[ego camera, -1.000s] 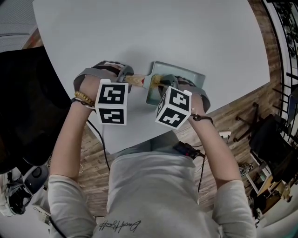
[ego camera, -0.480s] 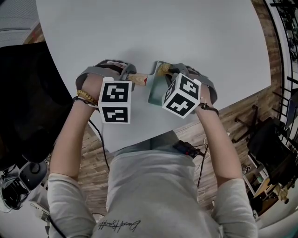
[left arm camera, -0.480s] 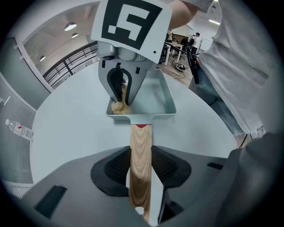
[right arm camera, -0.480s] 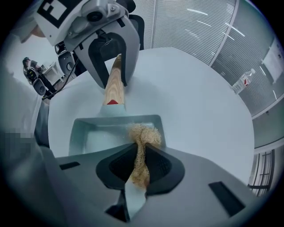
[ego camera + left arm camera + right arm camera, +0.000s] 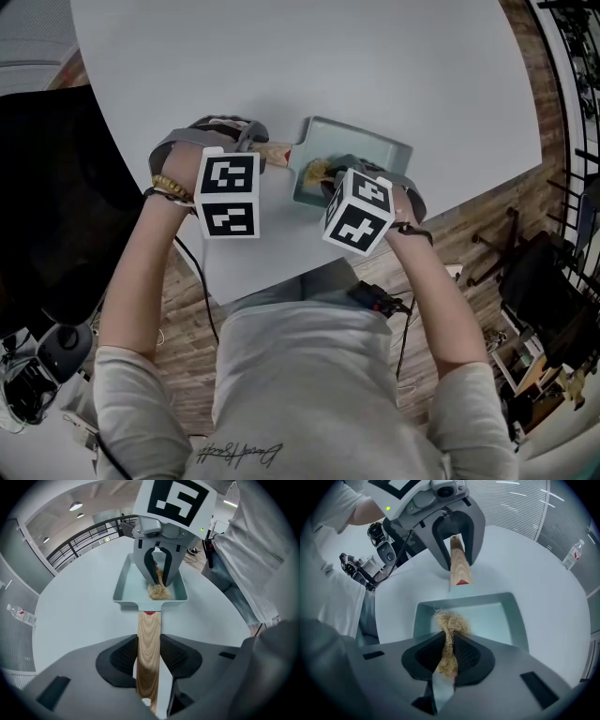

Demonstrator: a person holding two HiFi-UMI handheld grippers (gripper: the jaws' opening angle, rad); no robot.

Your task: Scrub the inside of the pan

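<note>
While the pale surface [image 5: 309,56] carries everything, the rectangular teal pan [image 5: 370,150] sits near the person's edge. Its wooden handle [image 5: 149,625] points left, long axis straight into the left gripper [image 5: 149,654], fingers clamped on it. The right gripper [image 5: 449,657] works at the handle end, fingers pinched on a straw-coloured fibre scrubber [image 5: 450,620], which touches the pan floor (nothing else inside). The next stroke likely runs away from the handle.
</note>
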